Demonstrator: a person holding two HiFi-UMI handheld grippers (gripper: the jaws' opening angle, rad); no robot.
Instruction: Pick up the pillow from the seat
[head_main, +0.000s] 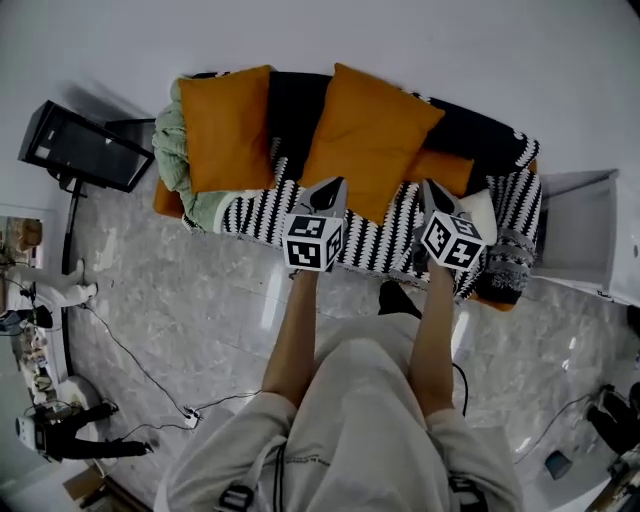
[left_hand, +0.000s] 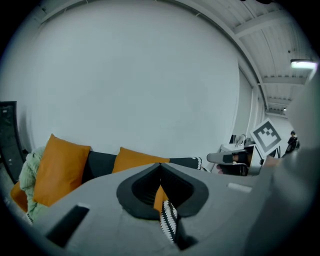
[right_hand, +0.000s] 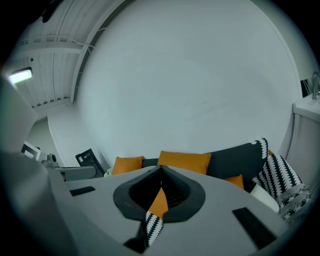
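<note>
**Head view, looking steeply down.** A person stands at the front edge of a sofa (head_main: 295, 100). A black-and-white striped blanket (head_main: 260, 215) covers the sofa's seat and front.

- **Pillow:** the orange pillow (head_main: 370, 135) leans tilted against the sofa's backrest near its middle. One corner points down toward the seat.
- **Other soft things:** a second orange pillow (head_main: 225, 125) stands against the backrest toward the sofa's left end, beside a pale green throw (head_main: 172, 150).
- **Left gripper:** the left gripper (head_main: 337, 183) is held over the sofa's front edge. Its tip is just beside the pillow's lower left edge; whether the two touch cannot be told.
- **Right gripper:** the right gripper (head_main: 428, 186) is over the same front edge. It is near the pillow's lower right edge and a smaller orange cushion (head_main: 445, 170).
- **Jaws:** on both grippers the jaws are pressed together with nothing between them. In each gripper view, only a sliver of orange fabric and striped blanket shows past the closed jaws.
- **Surroundings:** a dark screen (head_main: 85, 148) stands on the marble floor (head_main: 180, 300) off the sofa's left end. A white side table (head_main: 575, 225) stands at the sofa's right end.
</note>
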